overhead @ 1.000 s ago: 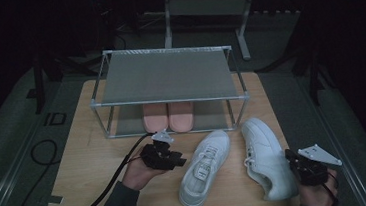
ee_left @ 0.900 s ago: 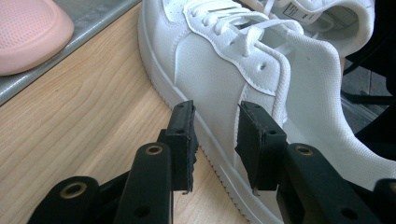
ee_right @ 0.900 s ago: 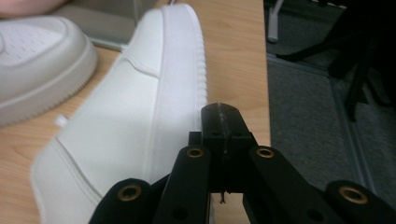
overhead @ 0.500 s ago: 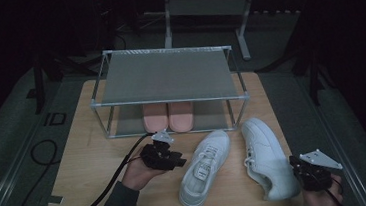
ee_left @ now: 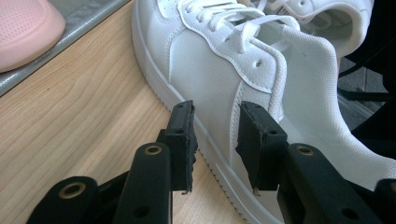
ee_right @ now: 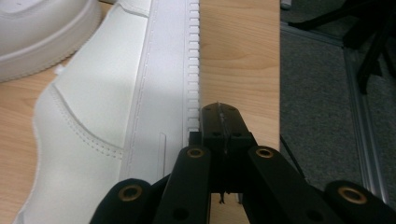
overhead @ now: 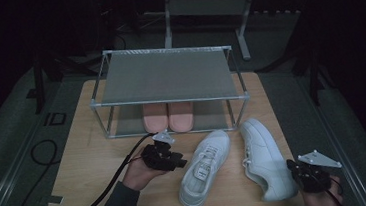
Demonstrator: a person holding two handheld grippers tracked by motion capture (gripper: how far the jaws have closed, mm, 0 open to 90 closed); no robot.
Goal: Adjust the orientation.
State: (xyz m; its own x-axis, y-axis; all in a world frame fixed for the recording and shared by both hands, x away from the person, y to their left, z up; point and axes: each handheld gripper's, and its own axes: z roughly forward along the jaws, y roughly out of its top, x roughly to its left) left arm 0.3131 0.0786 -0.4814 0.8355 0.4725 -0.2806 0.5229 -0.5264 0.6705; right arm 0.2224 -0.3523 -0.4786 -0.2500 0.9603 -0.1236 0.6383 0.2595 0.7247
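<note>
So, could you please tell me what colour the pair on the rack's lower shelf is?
Pink: the pair of slippers shows best in the high view.

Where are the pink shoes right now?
In the high view, the pink shoes sit side by side on the rack's lower shelf, just behind the left tool.

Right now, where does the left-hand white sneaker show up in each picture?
High view: the left sneaker lies at bottom middle.
Left gripper view: centre, running to the lower right.
Right gripper view: top left corner.
Shared landmark: the wooden table under it.
</note>
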